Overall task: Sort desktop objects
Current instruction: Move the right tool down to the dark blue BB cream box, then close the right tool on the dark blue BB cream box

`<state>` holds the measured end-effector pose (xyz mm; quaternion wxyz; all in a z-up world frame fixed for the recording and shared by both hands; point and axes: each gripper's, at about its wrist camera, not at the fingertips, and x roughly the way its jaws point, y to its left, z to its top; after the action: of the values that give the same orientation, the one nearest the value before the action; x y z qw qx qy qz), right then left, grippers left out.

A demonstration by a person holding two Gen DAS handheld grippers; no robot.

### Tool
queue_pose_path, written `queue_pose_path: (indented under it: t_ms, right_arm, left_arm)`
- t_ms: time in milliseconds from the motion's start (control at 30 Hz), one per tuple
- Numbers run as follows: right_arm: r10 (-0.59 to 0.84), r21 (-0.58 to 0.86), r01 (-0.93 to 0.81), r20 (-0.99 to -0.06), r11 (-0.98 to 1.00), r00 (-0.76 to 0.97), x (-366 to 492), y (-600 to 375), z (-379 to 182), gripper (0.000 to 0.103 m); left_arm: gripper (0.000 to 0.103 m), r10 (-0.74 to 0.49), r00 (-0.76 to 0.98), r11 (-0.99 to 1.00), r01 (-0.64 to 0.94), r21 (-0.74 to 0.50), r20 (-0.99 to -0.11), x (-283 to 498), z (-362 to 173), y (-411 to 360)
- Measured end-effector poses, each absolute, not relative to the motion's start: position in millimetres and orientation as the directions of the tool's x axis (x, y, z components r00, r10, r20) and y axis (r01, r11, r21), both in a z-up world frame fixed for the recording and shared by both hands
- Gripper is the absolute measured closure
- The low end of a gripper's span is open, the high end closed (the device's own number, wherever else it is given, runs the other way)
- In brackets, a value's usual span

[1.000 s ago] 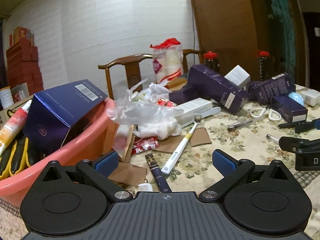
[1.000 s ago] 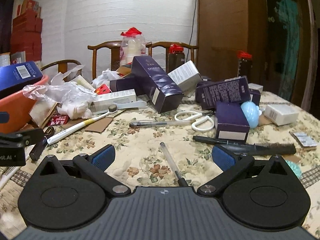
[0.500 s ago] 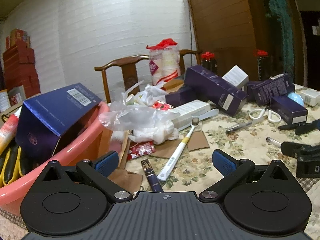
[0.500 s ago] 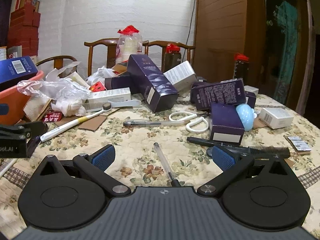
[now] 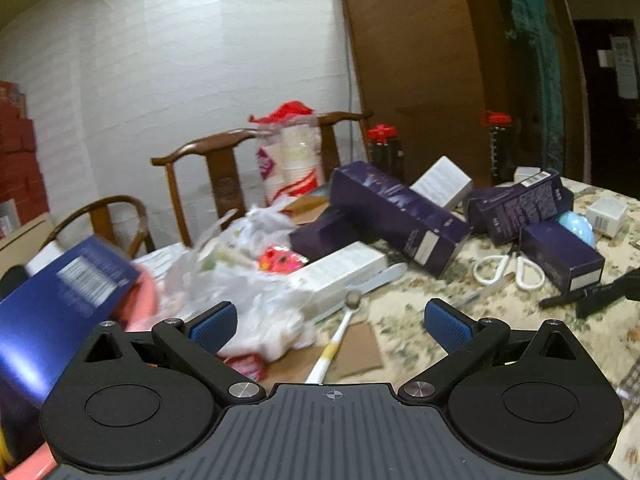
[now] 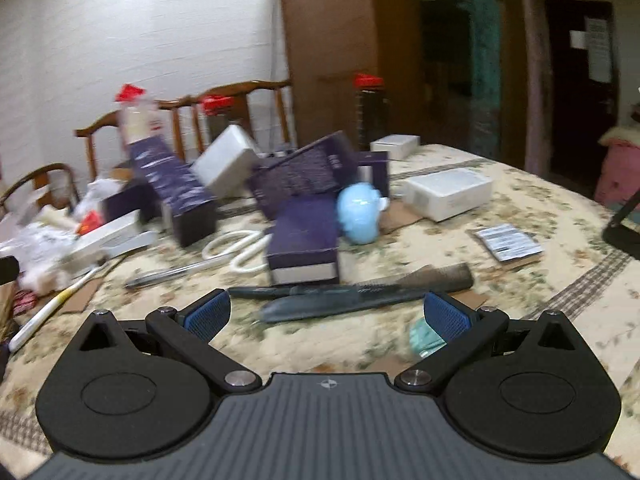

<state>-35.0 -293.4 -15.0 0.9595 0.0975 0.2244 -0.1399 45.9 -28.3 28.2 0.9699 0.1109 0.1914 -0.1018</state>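
The left gripper is spread wide with nothing between its blue pads. Straight ahead of it, between the fingers, lies a white toothbrush with a yellow band, its head pointing away, resting on a flat piece of brown cardboard. Ahead and to its left sits a crumpled clear plastic bag, and further left a blue box leans in a pink basin. Ahead to its right lie white-handled scissors among dark purple boxes.

The right gripper is also wide and empty. Just beyond its fingertips a dark comb lies crosswise on the floral tablecloth. Further ahead stand a purple box and, touching its right side, a pale blue rounded object. The view is motion-blurred
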Motion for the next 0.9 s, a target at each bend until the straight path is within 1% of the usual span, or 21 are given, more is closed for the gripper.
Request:
queue_pose_path:
  t_ms: [67, 167, 267, 400, 500, 667, 733, 833, 900]
  right_arm:
    - [-0.229, 0.119, 0.316, -0.462, 0.941, 0.856, -24.7, -297.0, -12.0, 0.0]
    - [-0.249, 0.071, 0.313, -0.457, 0.947, 0.854, 1.0, -296.7, -5.2, 0.0]
    - [-0.264, 0.042, 0.322, -0.476, 0.946, 0.839, 34.8, -300.6, -0.7, 0.001]
    - [-0.283, 0.033, 0.352, -0.526, 0.935, 0.802, 72.1, -310.9, -7.0, 0.0]
    - [-0.298, -0.018, 0.349, -0.563, 0.937, 0.771, 92.8, -310.7, -20.0, 0.0]
    - [-0.316, -0.063, 0.352, -0.608, 0.934, 0.729, 114.7, -313.2, -42.3, 0.001]
    - [-0.31, -0.041, 0.356, -0.592, 0.934, 0.744, 116.2, -316.3, -47.2, 0.001]
    - [-0.251, 0.044, 0.353, -0.62, 0.935, 0.743, 118.6, -327.1, -49.2, 0.0]
    - [-0.245, 0.056, 0.351, -0.615, 0.935, 0.75, 116.1, -327.9, -48.7, 0.004]
  left_arm:
    - [0.0, -0.17, 0.898, 0.952, 0.256, 0.168, -0.406, 59.0, 32.5, -35.7]
    - [0.0, -0.188, 0.888, 0.95, 0.273, 0.152, -0.42, 80.7, 40.6, -46.0]
    - [0.0, -0.194, 0.88, 0.953, 0.274, 0.131, -0.434, 103.7, 47.1, -54.9]
    - [0.0, -0.19, 0.875, 0.957, 0.266, 0.114, -0.445, 124.5, 43.5, -59.0]
    - [0.0, -0.17, 0.874, 0.963, 0.246, 0.112, -0.456, 130.6, 33.5, -50.5]
    - [0.0, -0.073, 0.886, 0.979, 0.151, 0.136, -0.459, 141.0, 28.4, -24.1]
    - [0.0, -0.041, 0.888, 0.985, 0.112, 0.129, -0.457, 143.3, 31.3, -12.3]
    - [0.0, -0.035, 0.895, 0.993, 0.083, 0.09, -0.444, 143.9, 39.7, 3.7]
    - [0.0, -0.006, 0.907, 0.994, 0.051, 0.097, -0.422, 141.6, 45.8, 10.4]
